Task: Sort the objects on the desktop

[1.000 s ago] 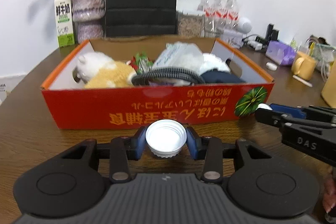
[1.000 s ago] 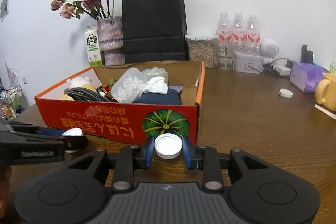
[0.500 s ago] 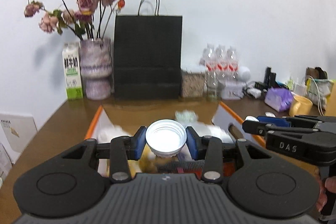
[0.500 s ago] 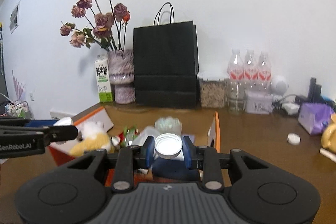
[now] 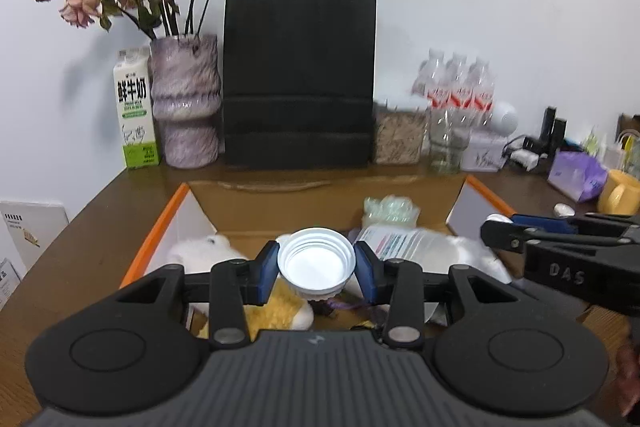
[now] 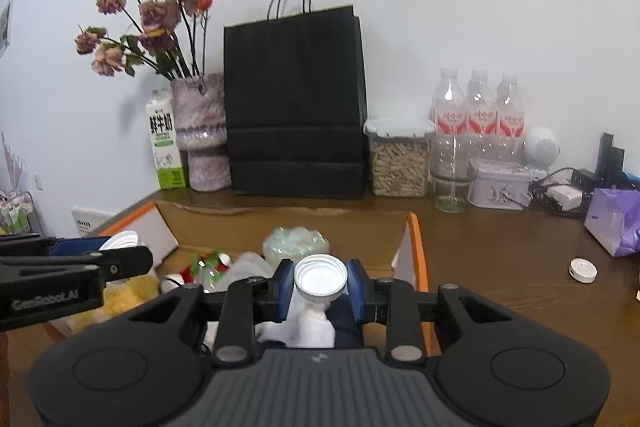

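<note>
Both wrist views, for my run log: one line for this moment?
left hand-held gripper: shut on white cap | right hand-held gripper: shut on smaller white cap | both over orange box

My left gripper (image 5: 316, 269) is black with blue pads, silver pivot screws and a ribbed grey body. My right gripper (image 6: 320, 285) matches, stamped "DAS" on one side.

Brown wooden table (image 6: 500, 267) under orange-rimmed box (image 5: 486, 195), black bag (image 6: 294, 107), vase (image 5: 186, 99).

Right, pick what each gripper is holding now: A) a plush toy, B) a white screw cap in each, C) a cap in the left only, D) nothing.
B: the left gripper pinches a white cap and the right gripper pinches another white cap, both above the orange box.
</note>
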Available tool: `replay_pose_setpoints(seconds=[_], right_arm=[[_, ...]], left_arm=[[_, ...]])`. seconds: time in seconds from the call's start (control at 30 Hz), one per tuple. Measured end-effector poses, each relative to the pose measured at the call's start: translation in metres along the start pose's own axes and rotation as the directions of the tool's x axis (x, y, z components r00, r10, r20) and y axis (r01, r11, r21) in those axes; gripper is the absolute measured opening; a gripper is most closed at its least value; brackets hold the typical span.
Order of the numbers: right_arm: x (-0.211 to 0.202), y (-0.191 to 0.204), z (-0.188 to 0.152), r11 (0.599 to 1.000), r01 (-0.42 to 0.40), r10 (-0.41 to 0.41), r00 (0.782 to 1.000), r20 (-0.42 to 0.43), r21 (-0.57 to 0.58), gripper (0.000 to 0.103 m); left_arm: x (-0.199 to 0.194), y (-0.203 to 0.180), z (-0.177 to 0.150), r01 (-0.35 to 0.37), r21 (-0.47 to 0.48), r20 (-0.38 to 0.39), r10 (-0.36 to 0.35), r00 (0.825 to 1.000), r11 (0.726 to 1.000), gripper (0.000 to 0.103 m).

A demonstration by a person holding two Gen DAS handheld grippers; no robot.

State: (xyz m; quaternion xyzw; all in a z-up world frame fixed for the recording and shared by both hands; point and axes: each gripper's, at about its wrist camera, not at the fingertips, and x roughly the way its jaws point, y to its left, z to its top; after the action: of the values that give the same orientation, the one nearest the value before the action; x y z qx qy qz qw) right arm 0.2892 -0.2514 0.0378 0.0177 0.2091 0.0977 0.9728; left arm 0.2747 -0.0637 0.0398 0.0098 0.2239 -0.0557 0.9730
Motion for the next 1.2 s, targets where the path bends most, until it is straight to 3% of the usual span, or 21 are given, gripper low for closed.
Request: replay_pose_setpoints(seconds=[0.27,0.33,0.37,0.4,0.43,0.47,0.5,0.53,0.57,0.7,1.2], right_arm=[[0.006,-0.004,-0.009,1.000,0.001,-0.001,0.999,-0.035,0.010,0.028],[0.005,-0.003,-0.010,1.000,0.003,-0.003,1.000,-0.031,0.009,0.029],[0.004,-0.002,-0.010,1.000,0.005,-0.004,1.000,-0.026,0.011,0.039],[0.002,-0.001,-0.011,1.000,0.008,-0.008,1.000,-0.022,0.011,0.058],[0.000,0.000,-0.011,1.000,0.010,-0.010,1.000,-0.015,0.007,0.068],[-0.003,0.002,-0.011,1.000,0.014,-0.014,1.000,0.002,0.001,0.087],[-0.006,0.003,-0.011,1.000,0.019,-0.019,1.000,0.020,-0.004,0.097],[-0.010,0.005,-0.011,1.000,0.022,-0.021,0.999,0.040,-0.010,0.100],[-0.013,0.006,-0.011,1.000,0.027,-0.026,0.998,0.057,-0.011,0.103],[-0.019,0.004,-0.008,1.000,0.022,-0.022,0.997,0.071,-0.001,0.103],[-0.030,0.011,-0.007,1.000,0.017,-0.016,0.996,0.084,-0.023,0.103]], left_arm=[[0.007,-0.002,-0.007,-0.022,0.006,-0.005,0.022,1.000,1.000,0.041],[0.007,-0.002,-0.008,-0.036,0.008,0.004,0.036,0.999,0.999,0.049],[0.006,-0.002,-0.008,-0.046,0.011,0.004,0.046,0.999,0.999,0.065],[0.005,-0.002,-0.008,-0.055,0.011,0.010,0.055,0.998,0.998,0.075],[0.002,-0.002,-0.008,-0.056,0.011,0.025,0.056,0.998,0.998,0.087],[-0.001,-0.001,-0.007,-0.052,0.012,0.038,0.052,0.998,0.999,0.091],[-0.004,-0.001,-0.007,-0.061,0.009,0.050,0.060,0.997,0.998,0.093],[-0.006,0.000,-0.006,-0.086,0.001,0.061,0.085,0.994,0.996,0.103],[-0.008,0.000,-0.006,-0.104,-0.004,0.070,0.104,0.992,0.995,0.103],[-0.012,0.004,-0.003,-0.077,-0.026,0.065,0.079,0.995,0.997,0.103],[-0.025,0.001,-0.002,-0.096,-0.009,0.082,0.097,0.992,0.995,0.103]])
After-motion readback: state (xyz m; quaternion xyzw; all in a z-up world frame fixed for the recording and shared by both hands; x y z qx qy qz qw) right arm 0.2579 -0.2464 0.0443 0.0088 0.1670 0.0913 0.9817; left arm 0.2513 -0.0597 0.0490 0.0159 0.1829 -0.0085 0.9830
